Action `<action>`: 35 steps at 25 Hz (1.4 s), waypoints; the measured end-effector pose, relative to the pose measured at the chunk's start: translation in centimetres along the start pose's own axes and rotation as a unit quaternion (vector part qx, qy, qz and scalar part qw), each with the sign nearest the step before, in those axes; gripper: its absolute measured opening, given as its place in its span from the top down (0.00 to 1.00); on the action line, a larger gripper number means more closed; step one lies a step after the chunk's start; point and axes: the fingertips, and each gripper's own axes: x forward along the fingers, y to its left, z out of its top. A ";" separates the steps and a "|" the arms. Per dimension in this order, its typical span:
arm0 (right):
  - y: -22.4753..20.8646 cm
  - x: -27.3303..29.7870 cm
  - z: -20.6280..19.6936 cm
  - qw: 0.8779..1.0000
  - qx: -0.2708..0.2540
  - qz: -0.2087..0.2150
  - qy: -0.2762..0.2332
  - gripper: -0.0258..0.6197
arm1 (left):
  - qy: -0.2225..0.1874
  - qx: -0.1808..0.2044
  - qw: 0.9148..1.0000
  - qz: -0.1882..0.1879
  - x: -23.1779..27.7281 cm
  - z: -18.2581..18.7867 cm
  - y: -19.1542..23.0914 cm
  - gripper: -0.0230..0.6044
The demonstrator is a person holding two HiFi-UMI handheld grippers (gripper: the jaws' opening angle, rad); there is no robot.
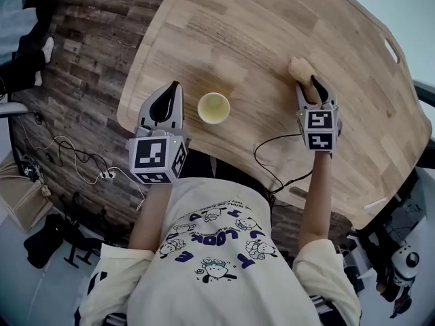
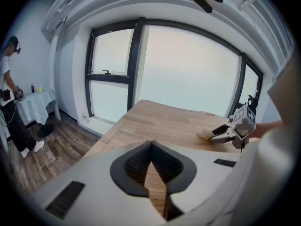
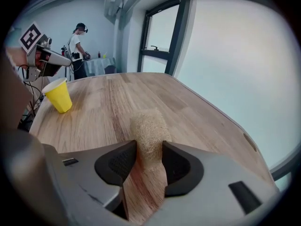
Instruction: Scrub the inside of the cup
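Observation:
A yellow paper cup (image 1: 213, 107) stands upright and empty on the wooden table (image 1: 272, 19); the right gripper view has the cup (image 3: 59, 95) at far left. A tan fibrous scrubber (image 1: 300, 68) lies on the table to the cup's right. My right gripper (image 1: 309, 81) points down at it, and in its own view the scrubber (image 3: 148, 126) fills the gap between the jaws, pinched from both sides by my right gripper (image 3: 149, 146). My left gripper (image 1: 175, 87) hovers just left of the cup, shut, with nothing in it (image 2: 151, 144).
The table's near edge runs close under both grippers. A black cable (image 1: 272, 161) loops off that edge by my right arm. Dark plank floor with cords (image 1: 81, 161) lies to the left. A person (image 3: 77, 51) stands at a small table far off.

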 end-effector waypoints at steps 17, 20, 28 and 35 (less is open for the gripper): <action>0.5 -0.1 0.3 0.996 0.080 0.026 -0.009 0.77 | 0.021 -0.007 1.000 0.009 -0.3 -2.1 1.1 0.93; 1.9 -0.5 1.3 0.993 0.104 0.044 -0.021 0.77 | 0.024 -0.012 1.000 0.006 -0.3 -2.6 1.3 0.93; 8.0 -1.3 5.1 0.986 0.118 0.105 -0.058 0.77 | 0.042 -0.012 0.999 0.005 -0.8 -3.9 2.1 0.93; 11.5 -1.4 6.7 0.983 0.112 0.130 -0.065 0.77 | 0.062 -0.003 0.998 -0.010 -1.2 -5.4 2.0 0.93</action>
